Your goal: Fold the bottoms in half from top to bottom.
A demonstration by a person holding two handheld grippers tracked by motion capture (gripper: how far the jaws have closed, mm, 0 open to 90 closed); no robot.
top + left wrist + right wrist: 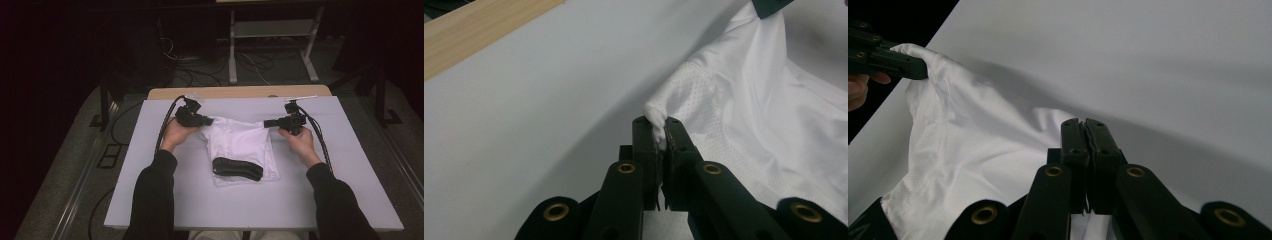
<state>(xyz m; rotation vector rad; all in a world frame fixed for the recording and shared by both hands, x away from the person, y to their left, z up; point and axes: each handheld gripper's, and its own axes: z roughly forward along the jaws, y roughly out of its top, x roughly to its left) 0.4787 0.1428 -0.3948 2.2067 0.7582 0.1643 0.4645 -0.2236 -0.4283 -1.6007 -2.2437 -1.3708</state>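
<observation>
Here the left gripper is pinching a bunched corner of the white garment, jaws clamped on the cloth, while the right gripper is clamping the opposite edge, a sliver of white showing between its jaws. The garment is lying mid-worktop, its black waistband at the near side. Folding well, I judge, means keeping both grips firm and moving the two grippers evenly, so the far edge stays taut and straight.

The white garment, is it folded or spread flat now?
Partly folded: the white garment lies bunched, its far edge lifted between left gripper and right gripper.
</observation>
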